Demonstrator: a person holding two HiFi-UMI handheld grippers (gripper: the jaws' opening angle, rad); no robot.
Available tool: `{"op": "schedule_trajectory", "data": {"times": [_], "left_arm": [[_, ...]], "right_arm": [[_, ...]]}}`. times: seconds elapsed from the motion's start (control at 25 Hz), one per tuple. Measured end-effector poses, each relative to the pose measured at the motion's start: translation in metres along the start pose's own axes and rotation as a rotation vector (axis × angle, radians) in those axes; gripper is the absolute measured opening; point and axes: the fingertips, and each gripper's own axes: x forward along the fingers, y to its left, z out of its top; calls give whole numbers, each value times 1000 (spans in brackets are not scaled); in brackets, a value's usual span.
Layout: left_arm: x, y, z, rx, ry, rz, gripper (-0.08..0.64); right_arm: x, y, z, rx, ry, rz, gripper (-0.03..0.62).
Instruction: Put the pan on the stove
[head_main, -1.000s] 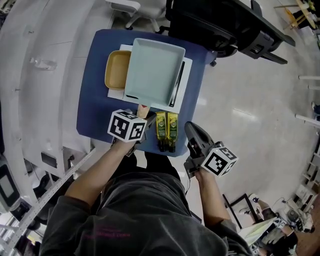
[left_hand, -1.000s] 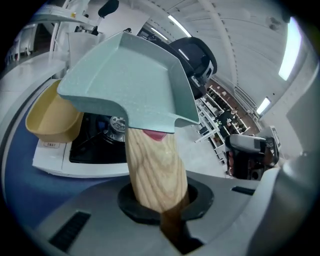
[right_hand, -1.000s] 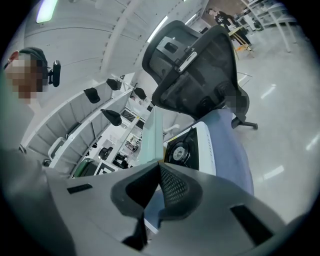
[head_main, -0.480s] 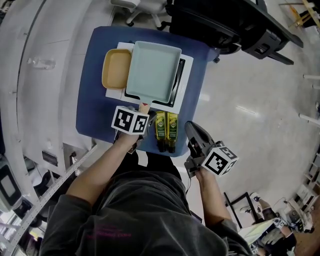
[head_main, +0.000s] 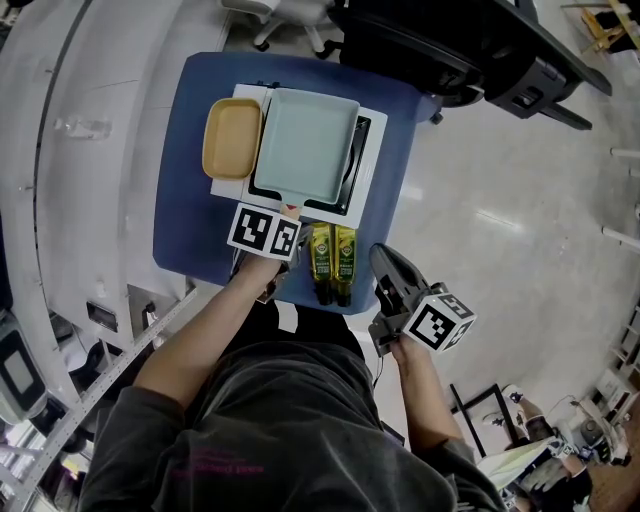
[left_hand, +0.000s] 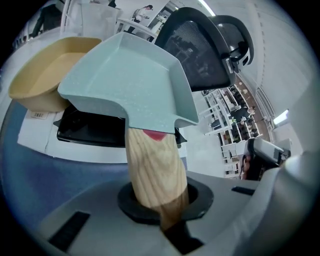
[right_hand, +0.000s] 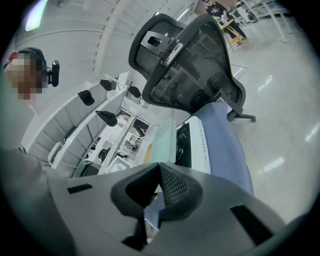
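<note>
A pale green square pan (head_main: 305, 145) with a wooden handle (head_main: 290, 210) lies over the black-topped white stove (head_main: 368, 165) on the blue table (head_main: 180, 200). My left gripper (head_main: 283, 218) is shut on the handle's end at the stove's near edge. In the left gripper view the handle (left_hand: 152, 165) runs from between the jaws of the left gripper (left_hand: 165, 207) up to the pan (left_hand: 130, 75), which hangs just over the stove (left_hand: 90, 131). Whether it touches I cannot tell. My right gripper (head_main: 388, 268) hovers shut and empty off the table's near right corner, and the right gripper (right_hand: 159, 172) sees the pan (right_hand: 162, 140) edge-on.
A yellow dish (head_main: 231, 138) sits on the stove's left, touching the pan's side. Two oil bottles (head_main: 333, 255) lie at the table's near edge, between the grippers. A black office chair (head_main: 440, 45) stands beyond the table. A white curved counter (head_main: 70, 130) runs along the left.
My left gripper has pushed away from me with the pan, which has come further over the stove and lower. The right gripper has stayed where it was.
</note>
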Motion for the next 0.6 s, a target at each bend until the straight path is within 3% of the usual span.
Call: {"op": "schedule_trajectory", "data": {"times": [0.6], "left_arm": [[3,1,2,-27,16,18,46]], "right_arm": [[1,-3,1,14,1,-1,3]]}}
